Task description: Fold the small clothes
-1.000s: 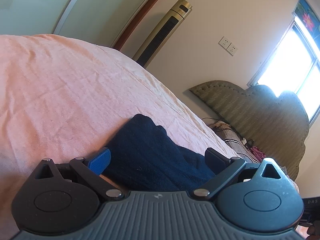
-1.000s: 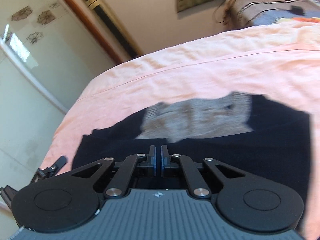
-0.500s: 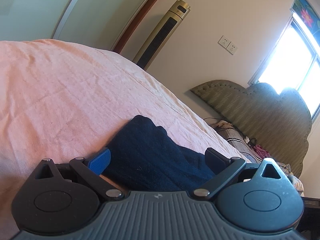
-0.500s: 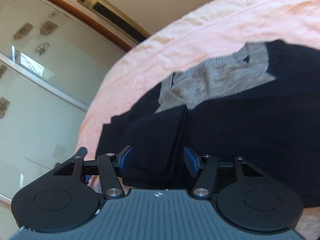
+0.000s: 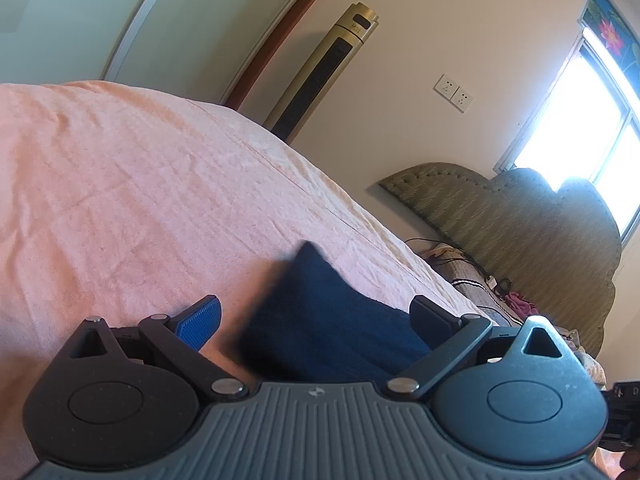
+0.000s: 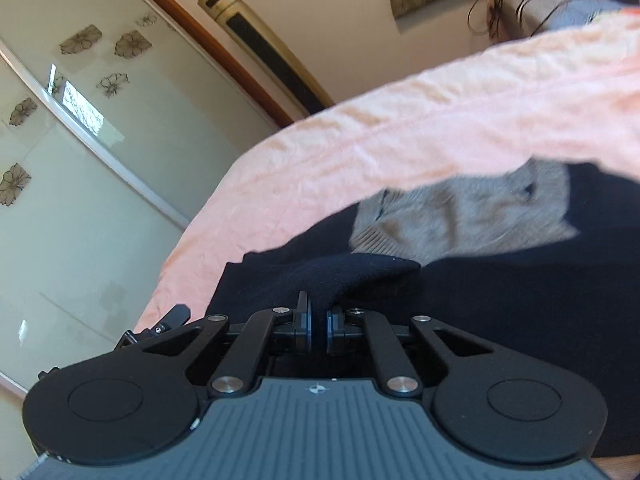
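Note:
A dark navy garment [image 6: 500, 292] lies spread on the pink bed sheet [image 6: 400, 136], with a grey knitted piece [image 6: 460, 216] on top of it. My right gripper [image 6: 318, 326] is shut on a raised fold of the navy cloth [image 6: 352, 276]. In the left wrist view a pointed end of the navy garment [image 5: 324, 316] lies between the fingers of my open left gripper [image 5: 316, 318], which touch nothing.
The pink sheet [image 5: 140, 200] fills the left of the left wrist view. A gold tower fan [image 5: 320, 68], a padded headboard [image 5: 520, 216], a window [image 5: 592, 120] and a glass wardrobe door [image 6: 80, 140] stand around the bed.
My right gripper opened over the navy cloth, then shut on a fold of it. In the left view the garment's end has shifted and become pointed. The left gripper stayed open.

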### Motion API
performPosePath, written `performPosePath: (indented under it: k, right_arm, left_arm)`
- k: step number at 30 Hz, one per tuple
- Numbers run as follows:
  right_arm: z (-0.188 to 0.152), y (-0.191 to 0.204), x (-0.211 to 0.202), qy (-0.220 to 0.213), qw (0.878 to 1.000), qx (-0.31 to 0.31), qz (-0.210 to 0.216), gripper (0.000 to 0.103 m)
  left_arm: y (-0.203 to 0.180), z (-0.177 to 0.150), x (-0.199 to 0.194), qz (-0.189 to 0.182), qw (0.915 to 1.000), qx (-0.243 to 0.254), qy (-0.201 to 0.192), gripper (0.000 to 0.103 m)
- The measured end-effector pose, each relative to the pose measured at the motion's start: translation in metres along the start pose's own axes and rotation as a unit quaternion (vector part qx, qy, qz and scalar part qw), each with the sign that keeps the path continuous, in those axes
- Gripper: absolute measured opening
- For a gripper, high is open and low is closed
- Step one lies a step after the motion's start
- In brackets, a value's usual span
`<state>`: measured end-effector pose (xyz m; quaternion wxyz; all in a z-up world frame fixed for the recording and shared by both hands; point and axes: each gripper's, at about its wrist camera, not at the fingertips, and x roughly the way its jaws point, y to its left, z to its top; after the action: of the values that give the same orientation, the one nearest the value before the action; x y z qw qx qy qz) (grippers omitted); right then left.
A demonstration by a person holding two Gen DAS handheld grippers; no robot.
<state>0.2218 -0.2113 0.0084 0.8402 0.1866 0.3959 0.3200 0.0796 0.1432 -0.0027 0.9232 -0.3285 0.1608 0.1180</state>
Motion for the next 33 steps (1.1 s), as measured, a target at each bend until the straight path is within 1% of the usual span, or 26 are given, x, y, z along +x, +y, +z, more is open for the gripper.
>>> performPosePath:
  k: [4,8,12,15,16,18,20,23,25,26,28,29,30,31,33]
  right_arm:
    - [0.005,-0.039,-0.031,-0.007,0.998,0.021,-0.055,0.014]
    - [-0.011,-0.071,-0.033,-0.005,0.995,0.042,-0.089,0.014]
    - [-0.026,-0.084,-0.022,0.000,0.994,0.040,-0.101,0.014]
    - [-0.029,-0.087,-0.023,-0.006,0.994,0.041,-0.101,0.013]
    - [-0.027,-0.088,-0.026,-0.012,0.994,0.040,-0.098,0.013]
    - [-0.024,-0.094,-0.036,-0.025,0.994,0.045,-0.097,0.013]
    - [-0.021,-0.105,-0.042,-0.031,0.993,0.060,-0.097,0.013]
    - [-0.022,-0.114,-0.041,-0.024,0.993,0.064,-0.097,0.013]
    - [-0.024,-0.116,-0.038,-0.022,0.993,0.068,-0.089,0.014]
    - [-0.025,-0.117,-0.038,-0.026,0.993,0.075,-0.084,0.017]
    - [-0.025,-0.122,-0.043,-0.038,0.993,0.093,-0.068,0.029]
    - [-0.026,-0.123,-0.047,-0.048,0.992,0.097,-0.060,0.043]
    - [-0.025,-0.122,-0.052,-0.062,0.992,0.096,-0.061,0.049]
    - [-0.022,-0.121,-0.059,-0.076,0.990,0.090,-0.071,0.054]
    - [-0.013,-0.124,-0.066,-0.099,0.987,0.085,-0.093,0.054]
  left_arm:
    - [0.002,0.001,0.001,0.003,1.0000,-0.008,0.004,0.101]
    - [0.000,0.000,0.002,0.003,1.0000,-0.002,0.005,0.101]
    - [-0.002,0.001,0.005,0.008,0.9999,0.004,0.011,0.101]
    - [0.004,0.005,0.015,0.018,0.9985,-0.011,0.050,0.101]
    - [0.006,0.005,0.015,0.014,0.9984,-0.016,0.052,0.102]
    - [0.009,0.004,0.014,0.008,0.9986,-0.025,0.046,0.103]
    - [0.007,0.002,0.015,0.014,0.9988,-0.022,0.041,0.103]
    - [0.003,0.000,0.015,0.019,0.9989,-0.009,0.041,0.103]
    - [0.002,0.000,0.015,0.020,0.9989,-0.008,0.041,0.103]
    - [0.002,0.001,0.015,0.021,0.9988,-0.006,0.044,0.103]
    - [-0.002,0.006,0.019,0.030,0.9978,0.000,0.058,0.103]
    - [-0.006,0.010,0.023,0.034,0.9972,0.005,0.066,0.103]
    - [-0.009,0.015,0.029,0.034,0.9965,0.012,0.075,0.103]
    - [-0.014,0.021,0.037,0.032,0.9955,0.024,0.086,0.103]
    - [-0.027,0.031,0.061,0.034,0.9903,0.062,0.120,0.102]
